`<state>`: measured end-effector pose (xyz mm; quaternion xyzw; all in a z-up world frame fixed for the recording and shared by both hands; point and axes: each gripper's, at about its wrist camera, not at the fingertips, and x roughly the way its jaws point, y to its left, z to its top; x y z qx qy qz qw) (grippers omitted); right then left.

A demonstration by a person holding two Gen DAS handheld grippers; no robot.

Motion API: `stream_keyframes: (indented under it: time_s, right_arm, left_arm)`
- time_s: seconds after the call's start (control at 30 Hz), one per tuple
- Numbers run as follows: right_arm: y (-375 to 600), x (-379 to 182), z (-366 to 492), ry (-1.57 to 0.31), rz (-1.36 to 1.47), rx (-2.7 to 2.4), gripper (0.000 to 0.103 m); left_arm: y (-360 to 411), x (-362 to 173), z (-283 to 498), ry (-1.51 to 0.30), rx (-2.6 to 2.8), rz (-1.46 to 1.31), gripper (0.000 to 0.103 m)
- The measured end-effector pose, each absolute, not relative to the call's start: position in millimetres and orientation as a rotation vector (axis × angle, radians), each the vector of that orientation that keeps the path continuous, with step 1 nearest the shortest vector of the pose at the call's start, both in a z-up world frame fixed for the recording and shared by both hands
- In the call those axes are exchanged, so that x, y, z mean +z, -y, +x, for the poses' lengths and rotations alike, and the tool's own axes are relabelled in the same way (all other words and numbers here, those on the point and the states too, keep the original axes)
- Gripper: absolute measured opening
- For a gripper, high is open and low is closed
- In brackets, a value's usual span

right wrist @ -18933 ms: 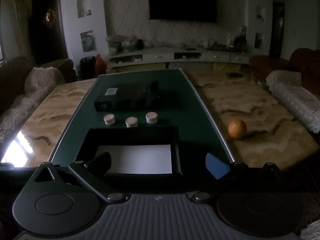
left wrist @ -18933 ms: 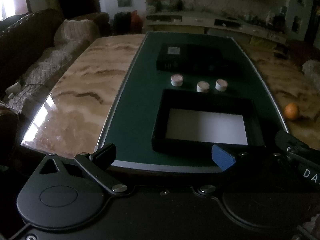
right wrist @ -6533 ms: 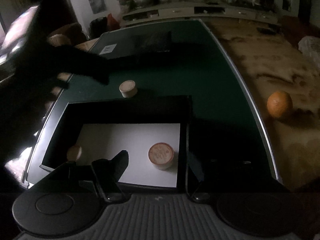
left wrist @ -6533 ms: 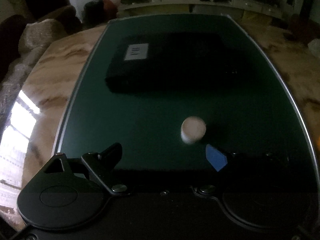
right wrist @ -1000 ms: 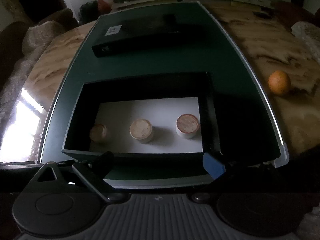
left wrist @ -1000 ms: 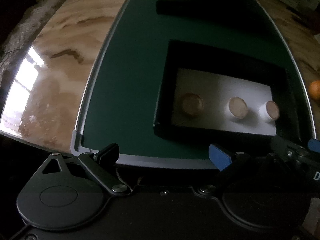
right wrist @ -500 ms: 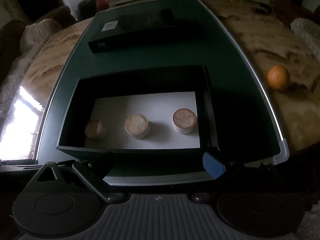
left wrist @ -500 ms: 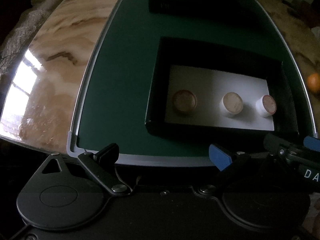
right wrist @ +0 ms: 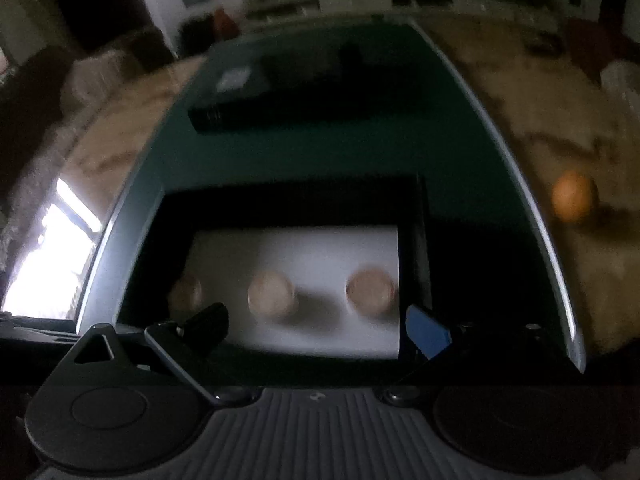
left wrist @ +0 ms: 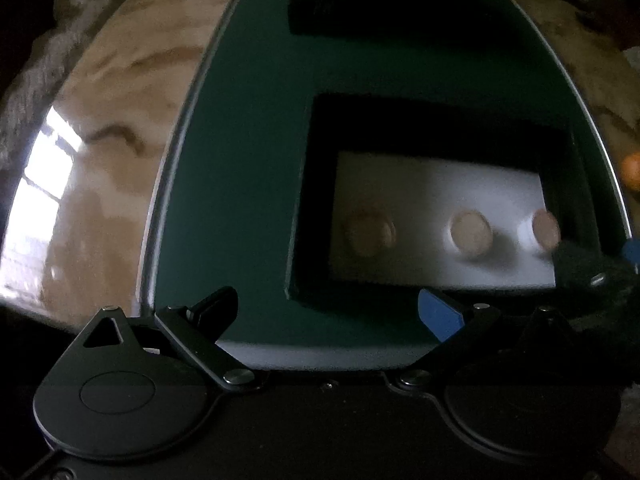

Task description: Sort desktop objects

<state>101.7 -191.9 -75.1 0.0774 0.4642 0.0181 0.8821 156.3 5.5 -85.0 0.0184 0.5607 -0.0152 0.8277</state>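
Black rectangular tray (right wrist: 418, 240), white liner, three round pucks (right wrist: 271, 294).

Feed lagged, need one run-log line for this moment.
left gripper: open, empty | right gripper: open, empty | three small round white containers: inside black open box | orange fruit: on marble tabletop

Both cameras sit low behind their own fingers and look forward and down, toward 12 o'clock along the green mat (left wrist: 248, 184). The left wrist view stands near the mat's front left corner, so the black tray (left wrist: 312, 200) lies at about 1 o'clock. The right wrist view stands closer, directly before the tray (right wrist: 420, 240). Both views share the tray, the dark box (left wrist: 384, 8) (right wrist: 280, 104) behind it and the orange (right wrist: 572, 196) at 3 o'clock.
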Motion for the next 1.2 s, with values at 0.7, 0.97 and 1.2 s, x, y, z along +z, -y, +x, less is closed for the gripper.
stream_keyframes:
  time_s: [0.7,0.97,1.2]
  right_arm:
    - [268.0,-81.2,310.2,-0.833,0.117,0.099,0.09]
    - [283.3,-111.2,384.1,-0.855,0.189,0.158,0.083]
    - [288.7,-138.3,427.7,-0.906,0.291,0.177,0.083]
  left_arm:
    - [-35.0,-100.3,383.6,-1.104,-0.02,-0.06,0.081]
    - [-38.5,-117.8,450.0,-1.111,-0.073,-0.133,0.075]
    - [-42.5,-138.0,485.1,-1.145,-0.091,-0.169,0.075]
